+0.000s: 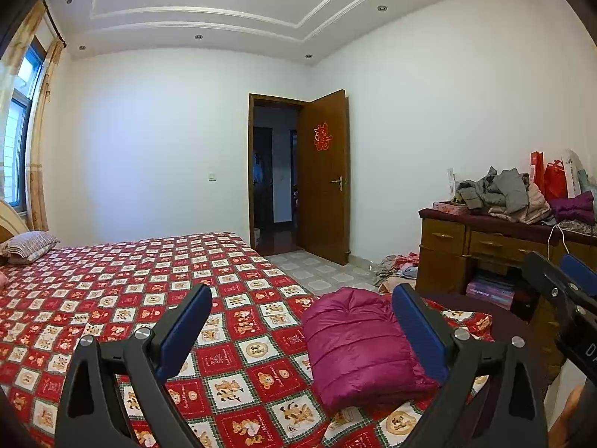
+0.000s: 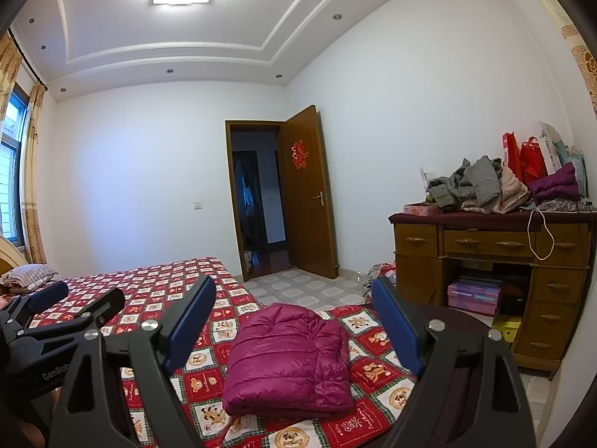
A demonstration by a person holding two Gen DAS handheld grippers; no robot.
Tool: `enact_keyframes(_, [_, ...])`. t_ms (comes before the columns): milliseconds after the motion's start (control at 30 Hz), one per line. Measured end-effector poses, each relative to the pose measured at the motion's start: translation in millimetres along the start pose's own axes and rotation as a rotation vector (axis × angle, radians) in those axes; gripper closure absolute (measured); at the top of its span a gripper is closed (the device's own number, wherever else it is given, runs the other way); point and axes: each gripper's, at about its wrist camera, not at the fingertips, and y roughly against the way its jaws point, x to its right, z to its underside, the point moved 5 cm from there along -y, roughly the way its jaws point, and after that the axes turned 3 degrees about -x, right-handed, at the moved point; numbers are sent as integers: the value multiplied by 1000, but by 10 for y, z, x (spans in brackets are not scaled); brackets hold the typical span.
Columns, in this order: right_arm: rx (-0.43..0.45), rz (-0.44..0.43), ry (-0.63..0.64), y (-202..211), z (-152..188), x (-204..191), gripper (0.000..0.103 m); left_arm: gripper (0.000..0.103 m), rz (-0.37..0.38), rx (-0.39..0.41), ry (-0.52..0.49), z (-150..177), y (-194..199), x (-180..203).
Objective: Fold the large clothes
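A white-walled bedroom is seen under a lit ceiling panel, with a bed [image 2: 156,283] covered in a red, white and green cartoon-patterned quilt. A magenta puffer jacket [image 2: 287,362], folded into a compact rectangular bundle, is laid flat on the quilt near the foot corner of the bed, its quilted panels facing up and its collar end turned toward the door. The left gripper [image 1: 302,317] is held above the quilt with its blue-padded fingers spread wide and nothing between them; the jacket is seen partly behind its right-hand finger, and contact cannot be told. The right gripper [image 2: 294,306] is likewise spread wide and empty, framing the jacket from above, with no contact seen. Each gripper is caught at the edge of the other's view. Beyond the jacket, pale patterned floor tiles are shown leading to a brown wooden door [image 2: 306,194], swung open and marked with a red paper decoration. To the right, a wooden worktop with drawers [image 2: 481,242] is piled with a heap of grey, beige and purple clothes [image 2: 485,186], and red gift bags [image 2: 522,156] are propped against the wall behind. More garments are left on the floor beside it. A striped pillow [image 1: 30,246] is seen at the head of the bed, near the curtained window [image 1: 18,142].
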Motion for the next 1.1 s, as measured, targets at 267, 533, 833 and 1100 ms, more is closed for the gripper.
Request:
enact_keyframes(267, [0,1,0,6,-8,-1,15,5,0,-6,-4,8,-27,24])
enact_keyframes(533, [-3,7,-2,14,-14,11,15,5,-8,-12,2,25,-57,2])
enact_keyframes(833, [-3,7,-1,17,-17,29,14,5,-39,-4,-26,18,-77,10])
enact_keyframes(1100, [-5,7,-3,10,-15,44,14,5,-30,-19,-4,-6,-126,-41])
